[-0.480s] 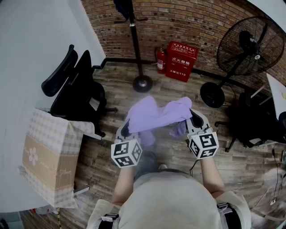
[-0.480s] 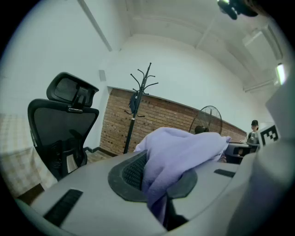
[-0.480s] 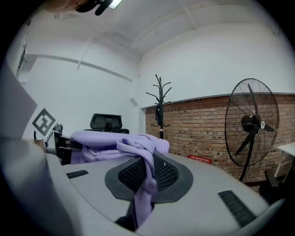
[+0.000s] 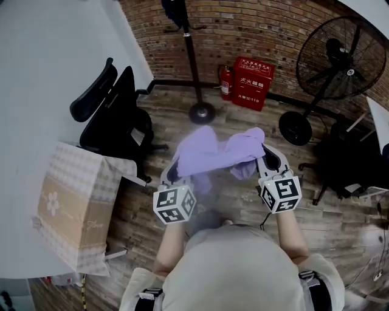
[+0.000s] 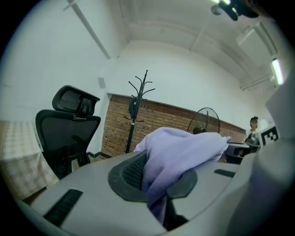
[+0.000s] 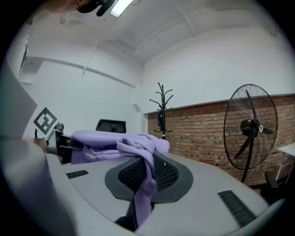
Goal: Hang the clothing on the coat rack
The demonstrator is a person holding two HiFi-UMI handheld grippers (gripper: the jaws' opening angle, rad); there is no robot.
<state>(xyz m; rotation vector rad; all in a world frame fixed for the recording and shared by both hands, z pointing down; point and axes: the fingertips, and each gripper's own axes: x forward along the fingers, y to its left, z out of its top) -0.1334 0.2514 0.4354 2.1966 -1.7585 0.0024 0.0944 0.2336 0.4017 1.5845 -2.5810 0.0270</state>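
Since the soft lilac garment (image 4: pixel 213 152) has to reach a hook without trailing, I have it held at two separate spots. The left gripper (image 4: pixel 172 172) has its jaws pressed together on a fold at one end, with a tail of fabric hanging down between the pads. The right gripper (image 4: pixel 264 157) pinches a fold at the other end in the same way. Carried like this, the cloth sags in a bunched span between the two, out in front of the person's chest and well clear of the wooden plank floor (image 4: pixel 243 200). I judge that leaves the middle free to drape over a peg. Both grippers point forward, about level, toward the far wall. Off to the left stands a beige box with a flower print and chequered sides (image 4: pixel 70 203), and just past it a black high-backed office chair (image 4: pixel 115 118); neither blocks the way ahead. Further on, the tall black metal coat rack with a round base (image 4: pixel 191 67) stands against the red brick wall (image 4: pixel 267 30), with something dark (image 4: pixel 175 11) already hanging near its top. A red fire extinguisher (image 4: pixel 225 83) and a red cabinet (image 4: pixel 252 76) sit just beside its base, and a large black floor fan (image 4: pixel 340 58) stands off to the right. The rack is well apart from the garment, so I take this as the carrying stage, with the approach and the lift to a free hook not yet done.
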